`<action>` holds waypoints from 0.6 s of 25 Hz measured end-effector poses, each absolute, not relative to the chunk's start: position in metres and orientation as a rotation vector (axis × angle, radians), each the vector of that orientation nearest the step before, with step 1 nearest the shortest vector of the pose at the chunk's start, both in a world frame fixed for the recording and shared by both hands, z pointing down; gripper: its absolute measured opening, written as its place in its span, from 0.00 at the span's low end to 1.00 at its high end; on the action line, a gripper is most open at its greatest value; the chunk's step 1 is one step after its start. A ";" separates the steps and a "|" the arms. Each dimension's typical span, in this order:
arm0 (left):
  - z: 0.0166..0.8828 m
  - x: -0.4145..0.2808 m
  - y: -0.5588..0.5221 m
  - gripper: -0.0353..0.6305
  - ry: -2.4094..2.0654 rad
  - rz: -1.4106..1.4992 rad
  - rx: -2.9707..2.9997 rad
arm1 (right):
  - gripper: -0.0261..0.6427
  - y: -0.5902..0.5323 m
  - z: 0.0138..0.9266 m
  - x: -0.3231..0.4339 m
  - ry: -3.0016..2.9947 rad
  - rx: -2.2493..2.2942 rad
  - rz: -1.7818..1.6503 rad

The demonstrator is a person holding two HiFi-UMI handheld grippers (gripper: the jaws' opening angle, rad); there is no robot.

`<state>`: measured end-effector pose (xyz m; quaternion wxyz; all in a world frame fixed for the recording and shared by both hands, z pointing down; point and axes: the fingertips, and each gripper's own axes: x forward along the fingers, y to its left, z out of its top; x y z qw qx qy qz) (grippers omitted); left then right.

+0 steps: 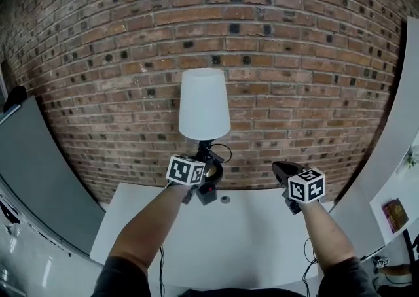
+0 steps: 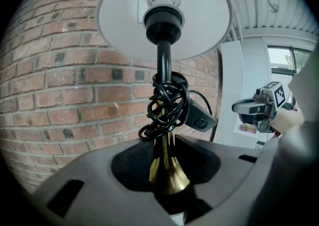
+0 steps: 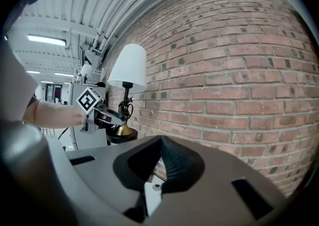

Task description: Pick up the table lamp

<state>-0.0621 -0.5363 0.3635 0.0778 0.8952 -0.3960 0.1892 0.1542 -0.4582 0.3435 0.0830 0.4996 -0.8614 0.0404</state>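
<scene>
The table lamp (image 1: 204, 103) has a white shade, a black stem and a brass foot, and is held upright above the white table (image 1: 262, 243). My left gripper (image 1: 208, 176) is shut on the lamp's brass stem (image 2: 167, 170), just below the black cord (image 2: 167, 103) wound round it. The inline switch (image 2: 202, 120) hangs at the right of the coil. The right gripper view shows the lamp (image 3: 128, 68) off to the left, with the left gripper (image 3: 112, 118) at its foot. My right gripper (image 1: 283, 170) hovers to the lamp's right, apart from it, jaws shut on nothing (image 3: 160, 155).
A brick wall (image 1: 294, 60) stands close behind the lamp. A small round object (image 1: 225, 199) lies on the table under the lamp. A grey panel (image 1: 39, 171) borders the left side and a white wall (image 1: 399, 132) the right.
</scene>
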 end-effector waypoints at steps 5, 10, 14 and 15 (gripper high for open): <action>0.335 -0.070 -0.532 0.24 -1.179 0.559 2.684 | 0.03 -0.458 0.311 0.154 -2.571 1.507 0.093; 0.305 -0.080 -0.525 0.24 -1.197 0.533 2.689 | 0.03 -0.458 0.283 0.153 -2.559 1.515 0.059; 0.286 -0.090 -0.518 0.24 -1.212 0.525 2.693 | 0.03 -0.457 0.265 0.151 -2.565 1.515 0.046; 0.281 -0.092 -0.516 0.24 -1.215 0.522 2.692 | 0.03 -0.457 0.261 0.150 -2.568 1.513 0.047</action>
